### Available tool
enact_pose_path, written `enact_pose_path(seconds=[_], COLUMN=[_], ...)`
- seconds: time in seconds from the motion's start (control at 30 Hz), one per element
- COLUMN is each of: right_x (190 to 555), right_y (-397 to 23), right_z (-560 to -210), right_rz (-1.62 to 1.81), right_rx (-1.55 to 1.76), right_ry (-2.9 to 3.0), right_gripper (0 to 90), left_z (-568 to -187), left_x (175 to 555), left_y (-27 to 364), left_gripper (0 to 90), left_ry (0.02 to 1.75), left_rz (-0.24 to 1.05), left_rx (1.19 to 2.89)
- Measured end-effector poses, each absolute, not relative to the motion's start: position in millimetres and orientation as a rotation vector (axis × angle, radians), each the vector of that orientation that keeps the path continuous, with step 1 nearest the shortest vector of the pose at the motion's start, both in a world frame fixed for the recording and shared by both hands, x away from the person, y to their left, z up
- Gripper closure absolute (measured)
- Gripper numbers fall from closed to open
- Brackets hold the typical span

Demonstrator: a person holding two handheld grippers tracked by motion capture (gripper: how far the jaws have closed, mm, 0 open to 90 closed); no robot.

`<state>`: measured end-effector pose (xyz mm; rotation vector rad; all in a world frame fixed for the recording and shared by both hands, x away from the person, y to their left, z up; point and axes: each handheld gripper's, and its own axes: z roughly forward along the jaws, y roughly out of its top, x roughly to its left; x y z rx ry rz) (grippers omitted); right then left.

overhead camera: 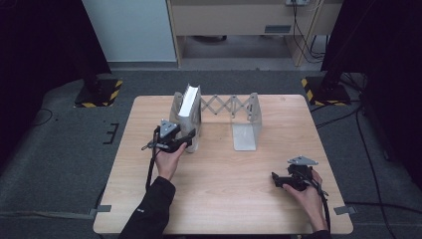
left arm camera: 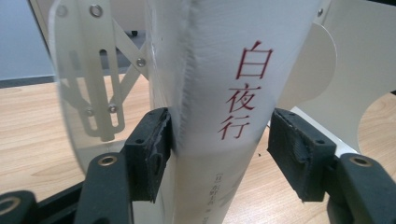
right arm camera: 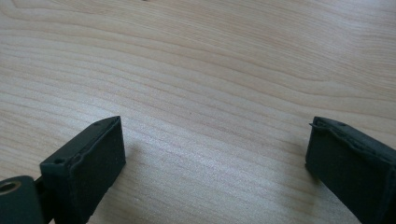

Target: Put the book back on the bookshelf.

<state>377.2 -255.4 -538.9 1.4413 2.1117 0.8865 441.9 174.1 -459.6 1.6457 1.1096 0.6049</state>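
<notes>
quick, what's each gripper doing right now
Left gripper: jaws either side of the upright white book with red characters in the extendable metal book stand; one pad touches, the other stands clear, so open.
Right gripper: open, empty, over the wooden table.

White book [left arm camera: 205,93], red spine characters

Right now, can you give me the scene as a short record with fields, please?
surface: wooden table
book: white book, upright, red characters on the spine, standing in the left end of the rack
rack: expandable metal book rack, right section has no book
left tongs: astride the book's spine; one pad touches, the other has a gap
right tongs: open, nothing between them, over bare table
</notes>
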Motion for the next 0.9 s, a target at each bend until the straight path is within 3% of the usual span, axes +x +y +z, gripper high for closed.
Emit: enact_pose_path(seconds=[0.1, 0.9], right_x=[377.2, 376.9], right_y=[-255.4, -254.8], right_z=[-538.9, -538.8], right_rz=[0.886, 0.888], right_rx=[1.441, 1.441], right_ry=[2.112, 2.114], right_gripper=[5.1, 5.1], left_z=[-459.3, -461.8], left_x=[442.5, 446.9], left_y=[171.8, 162.0], left_gripper=[42.5, 33.1], left_ry=[1.106, 1.107], left_rz=[0.581, 0.554], left_rx=[1.636, 1.592])
